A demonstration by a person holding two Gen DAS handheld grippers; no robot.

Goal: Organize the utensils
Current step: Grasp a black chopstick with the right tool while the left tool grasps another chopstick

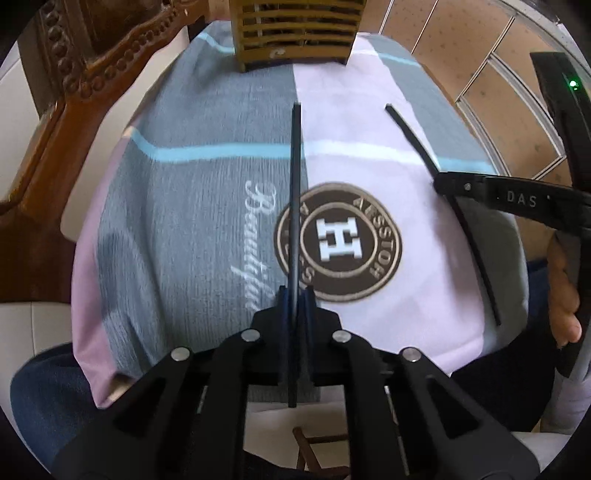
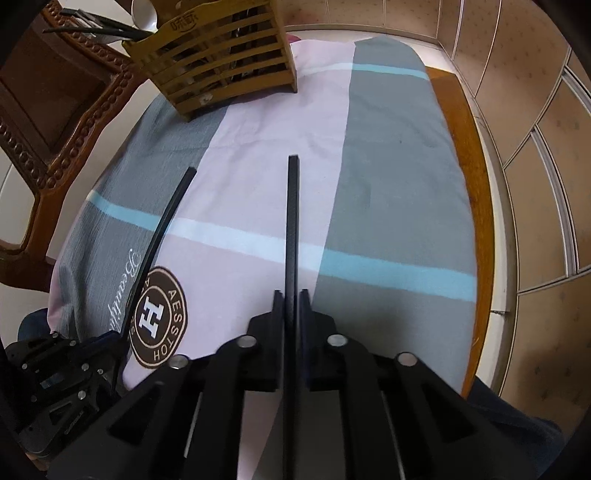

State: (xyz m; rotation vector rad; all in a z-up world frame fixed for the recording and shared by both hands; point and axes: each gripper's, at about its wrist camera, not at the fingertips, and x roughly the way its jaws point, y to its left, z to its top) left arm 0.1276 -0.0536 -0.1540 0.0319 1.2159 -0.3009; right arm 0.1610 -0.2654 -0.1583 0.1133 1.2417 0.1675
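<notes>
Two black chopsticks lay on the cloth (image 1: 207, 192), one running lengthwise between the fingers of each gripper. The left gripper (image 1: 293, 295) had its narrow jaws around the left chopstick (image 1: 295, 192), which ran straight ahead from the fingertips and back past them toward the camera. The pads sat so near the stick that they seemed to press it, so the grip read as closed on it. In its own view the right gripper (image 2: 291, 299) framed the right chopstick (image 2: 292, 221) the same way, jaws nearly together and apparently clamped on the stick.

Taking each stick near its back end, lined up with the fingers, probably left the long front part free to be steered tip-first into the holder (image 2: 221, 55). That slatted wooden holder stood ahead of both grippers at the far end of the cloth, ahead and left of the right gripper and almost straight ahead of the left. Dark sticks and a white spoon (image 2: 144, 16) already stood in it, which fitted the goal of gathering utensils there.

Both grippers pointed steeply down at the cloth, side by side and near each other. In the left view the right gripper reached in from the right, and a hand (image 1: 565, 295) held it behind its body. Whether the sticks were lifted clear of the cloth could not be told.
</notes>
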